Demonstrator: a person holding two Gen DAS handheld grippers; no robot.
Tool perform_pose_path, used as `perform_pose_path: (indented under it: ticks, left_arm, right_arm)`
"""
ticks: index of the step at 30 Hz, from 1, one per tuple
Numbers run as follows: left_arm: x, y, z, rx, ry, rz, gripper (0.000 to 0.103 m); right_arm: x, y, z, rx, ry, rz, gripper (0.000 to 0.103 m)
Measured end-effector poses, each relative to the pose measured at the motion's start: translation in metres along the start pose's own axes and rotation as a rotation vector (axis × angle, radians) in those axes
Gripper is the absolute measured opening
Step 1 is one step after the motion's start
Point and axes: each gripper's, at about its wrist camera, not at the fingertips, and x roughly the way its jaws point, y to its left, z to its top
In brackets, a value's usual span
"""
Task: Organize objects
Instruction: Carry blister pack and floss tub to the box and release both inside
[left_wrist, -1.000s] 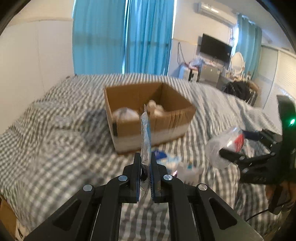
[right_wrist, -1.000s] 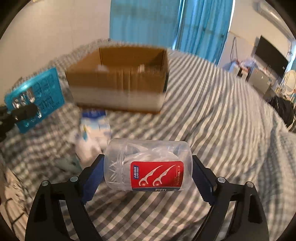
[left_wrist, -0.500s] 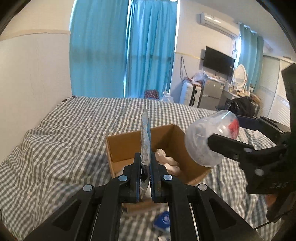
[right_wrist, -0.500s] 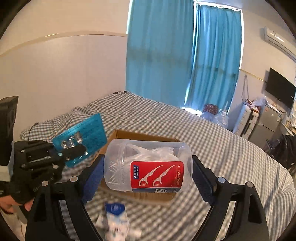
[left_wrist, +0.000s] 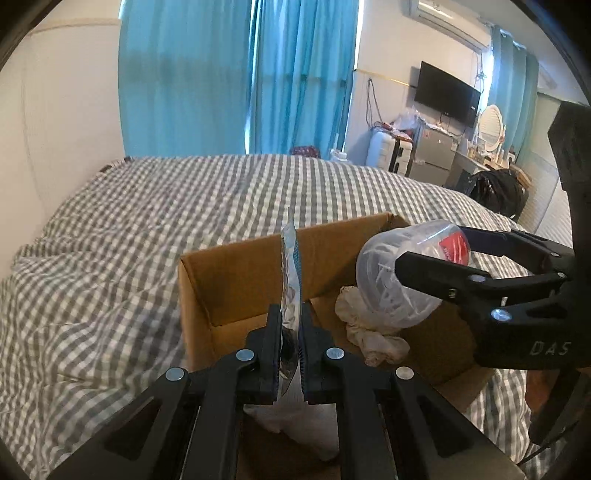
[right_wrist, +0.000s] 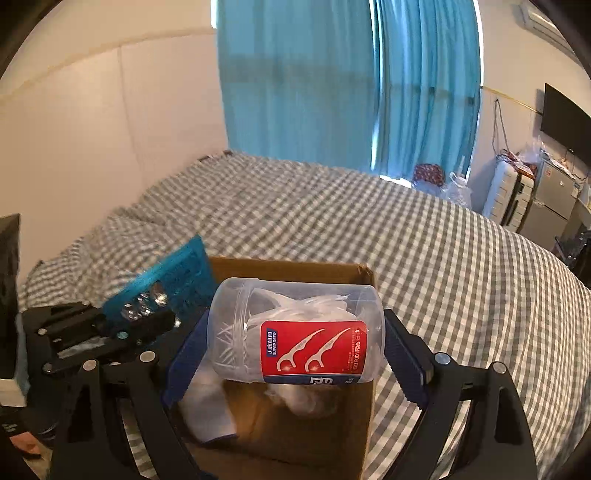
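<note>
An open cardboard box stands on the checked bed; it also shows in the right wrist view. My left gripper is shut on a flat blue blister pack, held edge-on over the box's near left part; the pack shows in the right wrist view. My right gripper is shut on a clear floss-pick jar with a red label, held sideways above the box; the jar also shows in the left wrist view.
White cloth and a white packet lie inside the box. The grey-checked bed spreads all round. Blue curtains, a wall TV and cluttered furniture stand beyond the bed.
Both grippers have moved forward and down over the box with their loads. The box now lies right beneath them, and the items on the bed in front are out of view.
</note>
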Motion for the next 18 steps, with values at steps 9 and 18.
perform_pose_path:
  ticks: [9,18]
  left_arm:
    - [-0.003,-0.003,0.001,-0.016,0.007,-0.023,0.063]
    - [-0.083,-0.007,0.015,-0.063,-0.072,0.013,0.079]
  right_arm:
    - [-0.006,-0.014,-0.002,0.034,-0.090,0.075,0.097]
    - [-0.092,-0.013,0.012,0.033,-0.182,-0.026,0.103]
